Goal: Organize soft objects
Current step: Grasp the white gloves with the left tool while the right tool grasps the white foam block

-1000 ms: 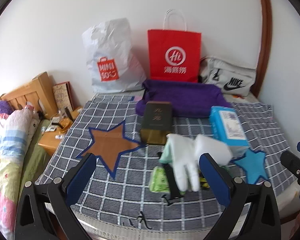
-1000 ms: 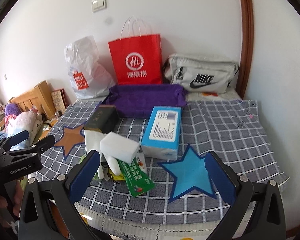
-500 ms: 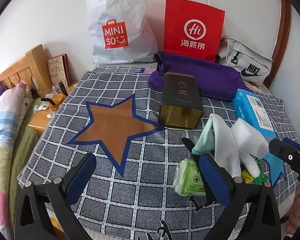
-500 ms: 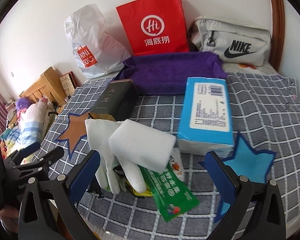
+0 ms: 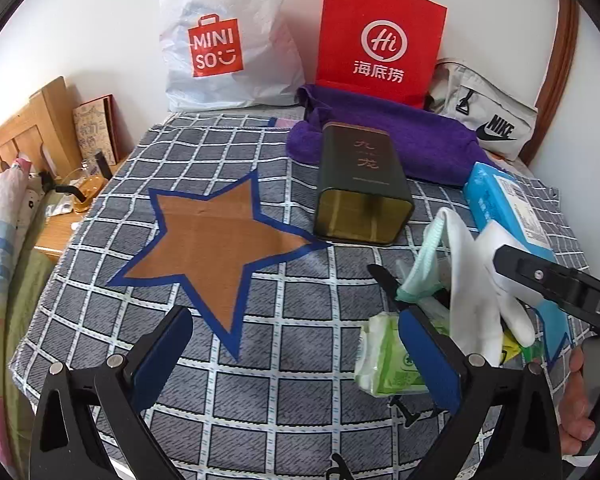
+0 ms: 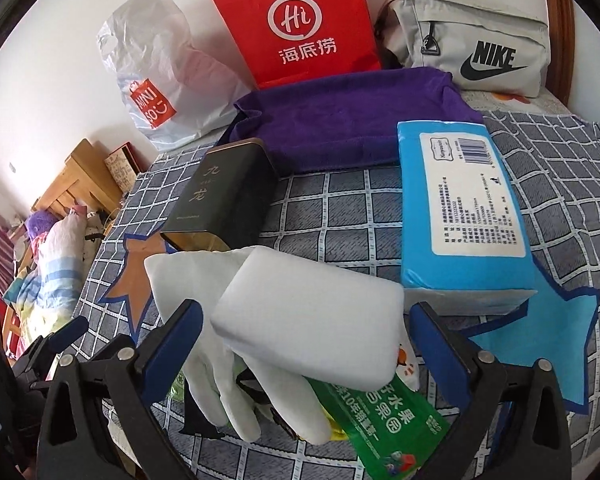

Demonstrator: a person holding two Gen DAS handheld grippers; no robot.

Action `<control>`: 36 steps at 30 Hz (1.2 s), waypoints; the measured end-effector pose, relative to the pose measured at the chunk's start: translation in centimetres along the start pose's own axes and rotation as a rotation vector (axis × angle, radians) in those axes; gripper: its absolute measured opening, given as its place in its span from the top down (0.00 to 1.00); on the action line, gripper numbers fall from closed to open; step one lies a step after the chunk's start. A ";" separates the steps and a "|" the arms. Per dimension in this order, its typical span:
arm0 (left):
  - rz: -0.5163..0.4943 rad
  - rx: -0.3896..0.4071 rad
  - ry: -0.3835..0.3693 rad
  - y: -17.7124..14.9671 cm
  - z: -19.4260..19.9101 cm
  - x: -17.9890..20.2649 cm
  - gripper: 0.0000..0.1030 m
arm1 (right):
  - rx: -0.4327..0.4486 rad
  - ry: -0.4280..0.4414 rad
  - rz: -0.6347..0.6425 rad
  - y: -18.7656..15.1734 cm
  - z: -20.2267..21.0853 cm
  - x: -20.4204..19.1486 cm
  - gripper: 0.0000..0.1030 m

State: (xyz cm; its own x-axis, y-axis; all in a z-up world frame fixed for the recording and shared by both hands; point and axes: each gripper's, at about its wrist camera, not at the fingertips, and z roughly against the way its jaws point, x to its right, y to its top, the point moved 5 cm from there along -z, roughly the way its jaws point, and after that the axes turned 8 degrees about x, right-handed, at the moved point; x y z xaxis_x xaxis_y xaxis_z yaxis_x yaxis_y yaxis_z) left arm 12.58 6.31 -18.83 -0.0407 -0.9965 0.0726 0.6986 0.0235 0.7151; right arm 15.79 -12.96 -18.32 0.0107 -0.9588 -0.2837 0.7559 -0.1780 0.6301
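Both hands have dropped nearer; right claw (image 6: pixel 306 336), jaws apart and just narrowing, straddles the white sponge (image 6: pixel 308 320) untouched.

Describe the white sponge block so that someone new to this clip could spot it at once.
Start at the grey checked cloth on the bed, then find the pile of small items just in front of the blue tissue pack. The white sponge block lies on top of that pile, resting on a white glove. Unlike the limp glove, it is a plain, thick, round-cornered slab with no print.
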 end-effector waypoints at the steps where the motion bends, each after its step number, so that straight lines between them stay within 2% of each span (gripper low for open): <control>1: -0.002 0.003 -0.016 0.0 0.0 0.2 0.00 | 0.002 0.004 -0.003 0.0 0.0 0.1 0.16; 4: -0.010 0.008 -0.043 0.1 -0.1 1.0 0.00 | -0.004 0.020 -0.012 -0.1 0.3 0.5 0.17; 13: -0.037 0.034 -0.076 1.3 0.5 3.7 0.00 | 0.098 0.028 0.038 0.3 5.9 2.0 0.17; 15: -0.054 0.034 -0.113 1.8 0.3 4.9 0.00 | 0.108 0.010 0.042 0.0 6.9 3.1 0.17; 20: -0.092 0.027 -0.147 2.8 -1.2 7.5 0.00 | 0.115 -0.117 0.082 -1.7 8.3 7.4 0.17; 22: -0.105 0.018 -0.133 3.1 -2.2 8.4 0.00 | 0.101 -0.157 0.074 -2.4 7.9 9.2 0.17; 26: -0.140 -0.014 -0.106 2.8 -3.8 9.8 0.03 | 0.059 -0.168 0.038 -3.9 6.7 11.9 0.17; 29: -0.153 -0.034 -0.094 2.6 -4.8 10.2 0.30 | 0.046 -0.189 0.054 -4.3 5.6 12.4 0.17; 31: -0.141 -0.076 -0.139 2.3 -5.2 10.2 0.74 | 0.033 -0.178 0.059 -4.3 4.6 12.4 0.17; 34: -0.121 -0.077 -0.162 2.4 -4.9 9.5 0.87 | 0.015 -0.168 0.054 -4.3 3.5 12.4 0.17; 36: -0.097 -0.052 -0.161 2.8 -4.1 8.6 0.87 | 0.015 -0.178 0.068 -4.2 3.2 12.2 0.17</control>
State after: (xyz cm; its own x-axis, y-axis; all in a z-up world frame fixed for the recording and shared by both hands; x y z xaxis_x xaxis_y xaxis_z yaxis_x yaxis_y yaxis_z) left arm 17.10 -2.51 -19.00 -0.2205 -0.9683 0.1177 0.7214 -0.0807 0.6878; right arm 10.65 -24.60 -22.05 -0.0553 -0.9925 -0.1090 0.7477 -0.1135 0.6543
